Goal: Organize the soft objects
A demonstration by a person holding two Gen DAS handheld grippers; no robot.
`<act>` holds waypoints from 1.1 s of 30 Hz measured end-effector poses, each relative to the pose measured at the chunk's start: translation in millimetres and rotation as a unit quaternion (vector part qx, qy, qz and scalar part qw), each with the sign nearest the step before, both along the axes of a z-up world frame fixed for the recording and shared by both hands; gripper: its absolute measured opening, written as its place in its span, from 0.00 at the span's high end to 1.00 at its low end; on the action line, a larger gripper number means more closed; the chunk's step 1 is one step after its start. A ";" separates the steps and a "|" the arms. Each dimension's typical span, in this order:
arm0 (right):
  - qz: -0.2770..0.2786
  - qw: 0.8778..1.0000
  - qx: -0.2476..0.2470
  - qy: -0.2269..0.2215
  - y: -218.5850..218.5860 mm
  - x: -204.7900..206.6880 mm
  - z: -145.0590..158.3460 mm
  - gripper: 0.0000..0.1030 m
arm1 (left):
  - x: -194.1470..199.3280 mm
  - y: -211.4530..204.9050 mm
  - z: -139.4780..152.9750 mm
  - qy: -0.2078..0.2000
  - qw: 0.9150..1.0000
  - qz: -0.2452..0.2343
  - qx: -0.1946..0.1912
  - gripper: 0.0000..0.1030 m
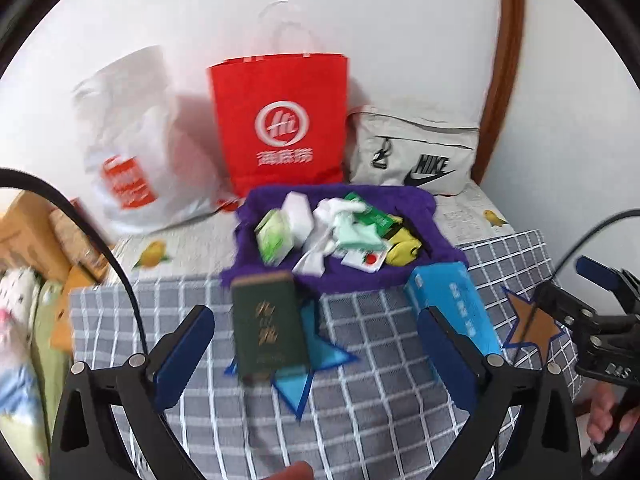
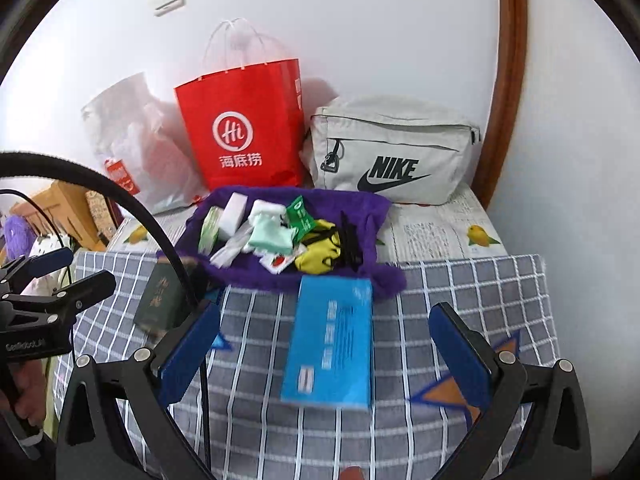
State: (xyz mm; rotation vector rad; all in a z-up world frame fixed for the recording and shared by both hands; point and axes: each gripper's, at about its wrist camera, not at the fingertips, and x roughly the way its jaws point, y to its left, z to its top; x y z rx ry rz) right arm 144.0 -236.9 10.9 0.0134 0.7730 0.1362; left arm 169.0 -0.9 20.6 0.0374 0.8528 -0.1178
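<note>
— Start with the big things. What's the layout?

— A grey cloth with a white grid (image 2: 460, 300) covers the near part of the surface. Against the wall stand a crumpled white plastic bag (image 1: 128, 136), a red paper carrier bag with white handles (image 2: 244, 136) and a pale grey fabric pouch with a black logo (image 2: 392, 156). In front of the red bag lies a fuzzy purple cloth (image 2: 376, 216) heaped with small soft things.

— What's in the heap?

— A mint-green folded cloth (image 2: 272, 236), a yellow soft piece (image 2: 320, 258), white tissue-like packs and a green sachet, all jumbled. I judge that sorting barely begun, if the three bags are the destinations.

— And off the purple cloth?

— Two flat packs lie on the grid cloth just in front of it: a light blue rectangular pack (image 2: 332, 344) and a dark green pack with gold lettering (image 1: 268, 324), well apart from each other. Blue and orange star shapes show on the cloth near them.

— The grippers?

— The left gripper (image 1: 316, 352) has its jaws spread wide with the green pack lying between them, untouched. The right gripper (image 2: 324, 356) is equally wide over the blue pack, also gripping nothing. So both packs lie free, and the heap is all left to do.
</note>
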 end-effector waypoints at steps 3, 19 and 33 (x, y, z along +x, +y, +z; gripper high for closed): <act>-0.003 1.000 -0.010 -0.002 0.7 -24.0 1.0 0.00 | -27.7 4.7 -1.4 -0.010 0.999 0.031 0.004 0.00; -0.011 1.000 0.009 0.006 -15.4 -84.7 -6.4 0.00 | -113.4 1.8 14.8 -0.035 0.998 0.051 0.020 0.00; 0.019 1.000 -0.016 -0.011 10.4 -97.0 2.0 0.00 | -123.2 4.0 26.4 -0.046 0.998 0.049 -0.010 0.00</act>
